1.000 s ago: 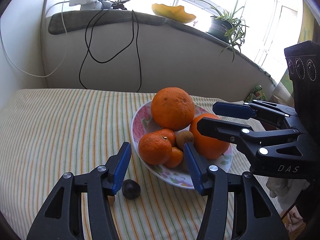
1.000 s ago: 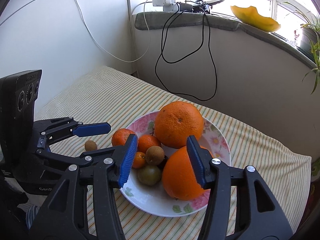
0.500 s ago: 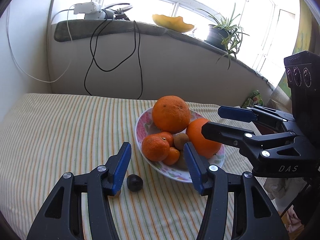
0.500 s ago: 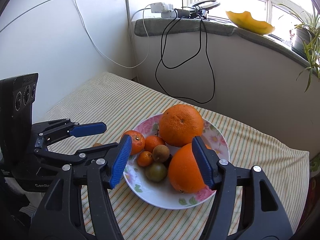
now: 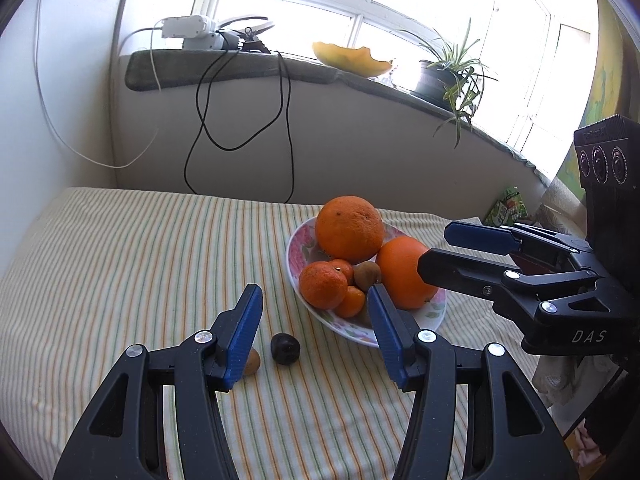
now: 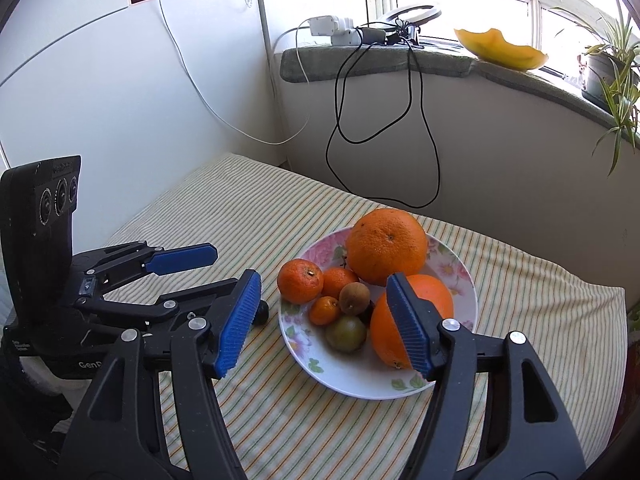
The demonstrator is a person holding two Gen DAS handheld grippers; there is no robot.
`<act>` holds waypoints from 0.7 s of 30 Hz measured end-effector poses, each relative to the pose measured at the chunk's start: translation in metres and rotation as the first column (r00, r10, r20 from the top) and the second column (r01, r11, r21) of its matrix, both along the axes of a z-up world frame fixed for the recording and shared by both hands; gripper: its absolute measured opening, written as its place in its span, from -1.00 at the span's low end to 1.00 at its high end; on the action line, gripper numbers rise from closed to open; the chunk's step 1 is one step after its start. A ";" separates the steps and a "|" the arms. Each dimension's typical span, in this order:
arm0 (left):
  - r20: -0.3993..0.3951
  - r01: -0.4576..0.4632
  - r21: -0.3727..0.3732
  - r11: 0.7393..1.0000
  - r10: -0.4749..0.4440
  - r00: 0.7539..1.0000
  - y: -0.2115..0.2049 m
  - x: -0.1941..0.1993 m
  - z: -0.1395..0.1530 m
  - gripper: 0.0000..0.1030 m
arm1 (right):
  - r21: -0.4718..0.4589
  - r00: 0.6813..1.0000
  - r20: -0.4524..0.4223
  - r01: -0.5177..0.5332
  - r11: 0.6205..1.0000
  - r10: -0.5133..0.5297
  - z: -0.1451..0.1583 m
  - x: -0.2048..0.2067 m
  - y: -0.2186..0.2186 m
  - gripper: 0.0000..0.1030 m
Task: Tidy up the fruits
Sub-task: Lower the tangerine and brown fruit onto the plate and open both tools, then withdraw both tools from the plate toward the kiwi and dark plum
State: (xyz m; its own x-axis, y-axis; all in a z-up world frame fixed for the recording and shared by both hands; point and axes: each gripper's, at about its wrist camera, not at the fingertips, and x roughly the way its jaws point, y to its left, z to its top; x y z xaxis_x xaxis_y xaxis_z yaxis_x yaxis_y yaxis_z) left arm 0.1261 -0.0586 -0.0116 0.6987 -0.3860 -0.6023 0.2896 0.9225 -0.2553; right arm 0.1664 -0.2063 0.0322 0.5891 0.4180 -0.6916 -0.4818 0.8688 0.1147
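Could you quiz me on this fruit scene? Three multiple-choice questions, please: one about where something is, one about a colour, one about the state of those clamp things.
1. Where is the dark fruit?
A. on the plate
B. on the cloth beside the plate
C. on the windowsill

2. What colour are the pads?
A. blue
B. red
C. white

3. How is the left gripper?
A. shut on an orange
B. open, holding nothing
C. shut on the plate

Answers: 1 B, it lies on the striped cloth, off the plate. 2 A, both pads show blue. 3 B, a wide empty gap between its fingers.
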 end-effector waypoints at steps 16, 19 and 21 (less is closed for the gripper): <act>-0.021 -0.106 0.005 0.994 0.106 0.994 0.055 -0.037 -0.015 0.05 | 0.107 1.000 0.009 0.023 0.994 -0.024 0.001 -0.032 -0.005 0.54; -0.029 -0.125 0.011 0.992 0.125 0.992 0.065 -0.045 -0.019 0.05 | 0.119 1.000 0.003 0.007 0.993 -0.007 -0.003 -0.039 0.001 0.54; -0.038 -0.131 0.014 0.991 0.131 0.991 0.071 -0.048 -0.023 0.05 | 0.128 1.000 -0.001 -0.003 0.992 0.003 -0.005 -0.043 0.005 0.54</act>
State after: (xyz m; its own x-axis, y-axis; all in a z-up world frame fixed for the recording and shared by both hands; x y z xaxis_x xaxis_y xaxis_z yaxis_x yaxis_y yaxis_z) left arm 0.0777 0.0121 -0.0343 0.7191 -0.2856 -0.6334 0.1561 0.9547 -0.2532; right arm 0.1232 -0.2011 0.0268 0.5867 0.5047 -0.6332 -0.4843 0.8455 0.2251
